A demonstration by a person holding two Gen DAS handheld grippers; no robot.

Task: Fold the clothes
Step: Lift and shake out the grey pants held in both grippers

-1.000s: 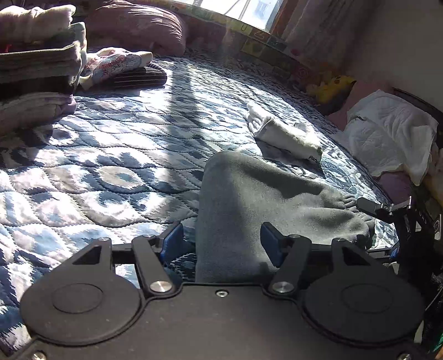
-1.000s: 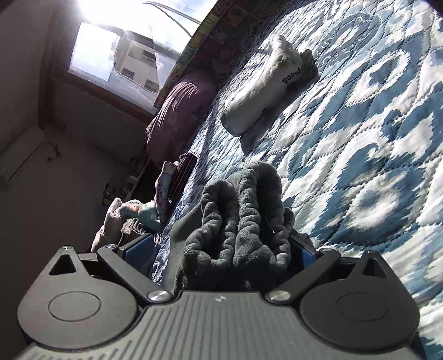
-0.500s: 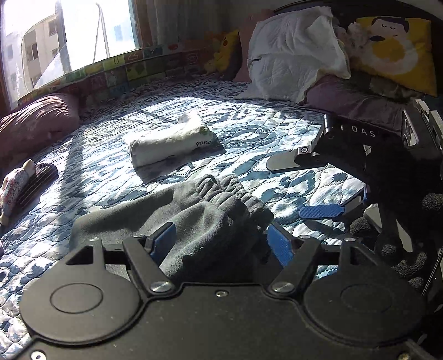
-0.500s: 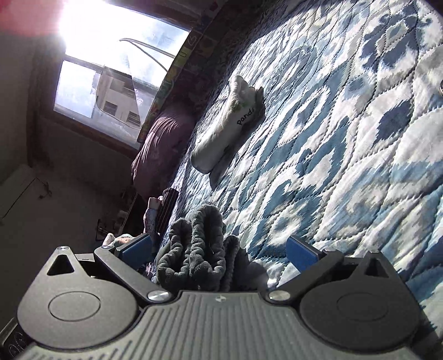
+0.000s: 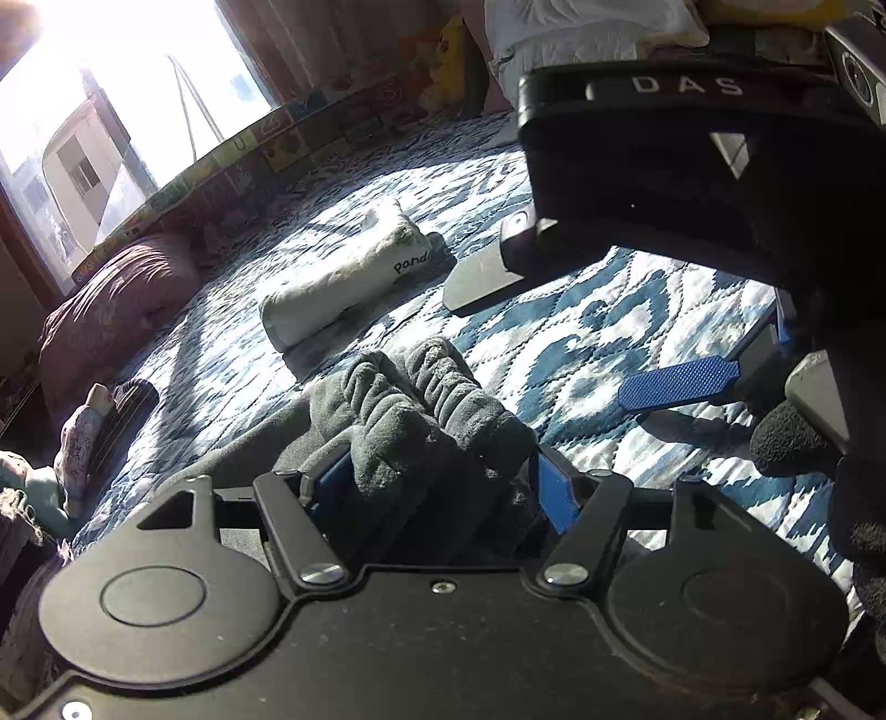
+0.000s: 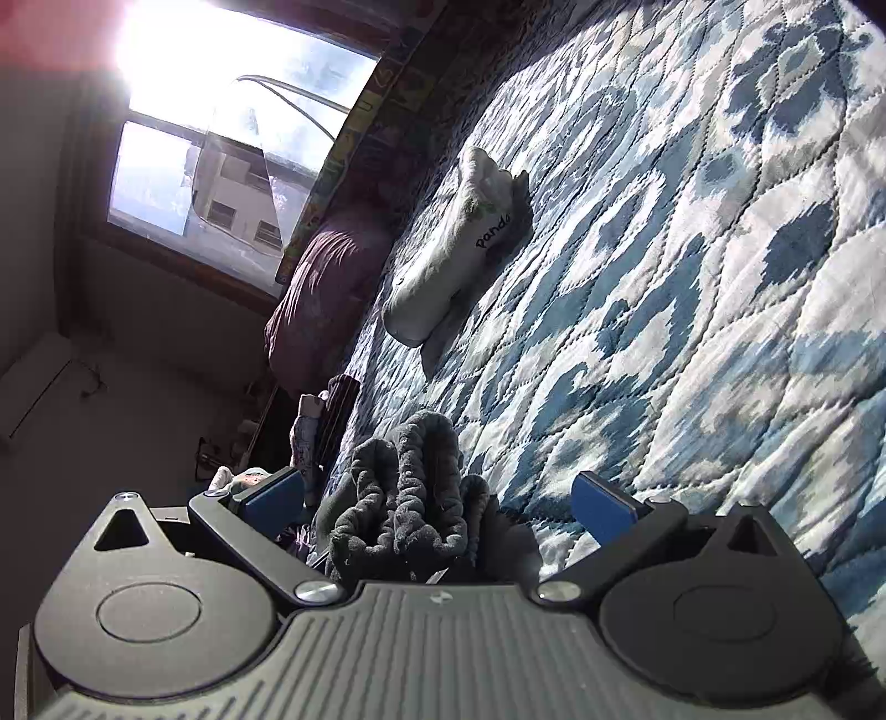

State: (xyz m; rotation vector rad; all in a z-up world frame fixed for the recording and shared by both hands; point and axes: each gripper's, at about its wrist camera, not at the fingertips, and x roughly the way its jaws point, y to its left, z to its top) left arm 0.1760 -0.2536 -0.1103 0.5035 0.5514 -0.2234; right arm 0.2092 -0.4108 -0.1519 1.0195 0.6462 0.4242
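Note:
A dark grey fleece garment (image 5: 421, 410) lies on the blue-and-white quilt (image 5: 626, 310), its ribbed cuffs bunched together. My left gripper (image 5: 440, 479) is shut on those bunched cuffs, which fill the gap between its blue pads. In the left wrist view my right gripper (image 5: 581, 332) hangs at the upper right, close above the quilt, with its fingers spread wide. In the right wrist view the right gripper (image 6: 437, 498) is open. The grey garment (image 6: 410, 487) sits between its pads nearer the left one, with a gap to the right pad.
A rolled white garment (image 5: 343, 293) printed "panda" (image 6: 459, 255) lies on the quilt (image 6: 692, 249) beyond the grey one. A maroon pillow (image 5: 111, 310) rests under the window. Folded floral clothes (image 5: 83, 437) sit at the left, and a white pillow (image 5: 581, 27) at the top.
My right gripper went from shut on the cuffs to open. The left gripper swung round toward the right gripper, carrying the grey garment so its cuffs are now bunched in its jaws.

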